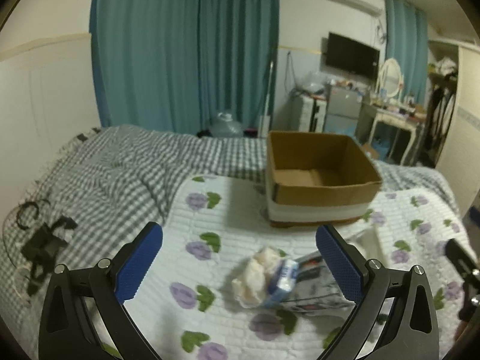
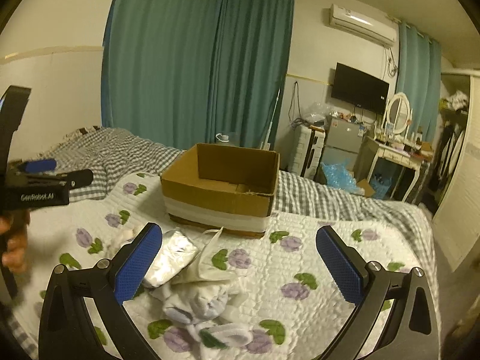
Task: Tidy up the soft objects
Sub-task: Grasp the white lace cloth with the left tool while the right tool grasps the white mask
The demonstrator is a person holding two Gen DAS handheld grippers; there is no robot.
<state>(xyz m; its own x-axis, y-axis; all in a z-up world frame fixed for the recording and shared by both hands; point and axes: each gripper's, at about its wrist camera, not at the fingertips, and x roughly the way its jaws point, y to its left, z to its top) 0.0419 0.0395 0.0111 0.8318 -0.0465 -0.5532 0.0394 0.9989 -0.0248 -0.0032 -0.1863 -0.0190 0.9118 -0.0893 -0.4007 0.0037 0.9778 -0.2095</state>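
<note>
Blue-padded fingers frame both views, and each claw stands wide apart with nothing between its pads. In the left wrist view the left claw (image 1: 239,262) hovers low over the floral quilt (image 1: 228,210), angled down toward the lower centre of the frame, where a crumpled white tissue wad (image 1: 255,279) lies touching a small blue-and-white packet (image 1: 285,279). Just right of them, partly behind the right finger, sits a printed grey-and-white pouch (image 1: 312,288); the picture is blurred here, so finer detail is lost. The cardboard box (image 1: 321,174), open-topped and banded with white tape, stands on the quilt at right of centre, well apart from the pile.

In the right wrist view the right claw (image 2: 239,262) is likewise spread, held level above the quilt (image 2: 300,258) and pointing toward the box (image 2: 222,186) at centre frame. Between its fingers, toward the lower left, lie a silvery foil pouch (image 2: 171,258), a white face mask (image 2: 210,261) with its strap curling up toward the box, and bundled white socks (image 2: 204,303) nearest the camera. At the far left edge the left claw appears side-on, gripped by a person's hand (image 2: 15,249) whose fingers curl around the handle below it. A grey checked blanket (image 2: 120,153) covers the bed behind the quilt.
</note>
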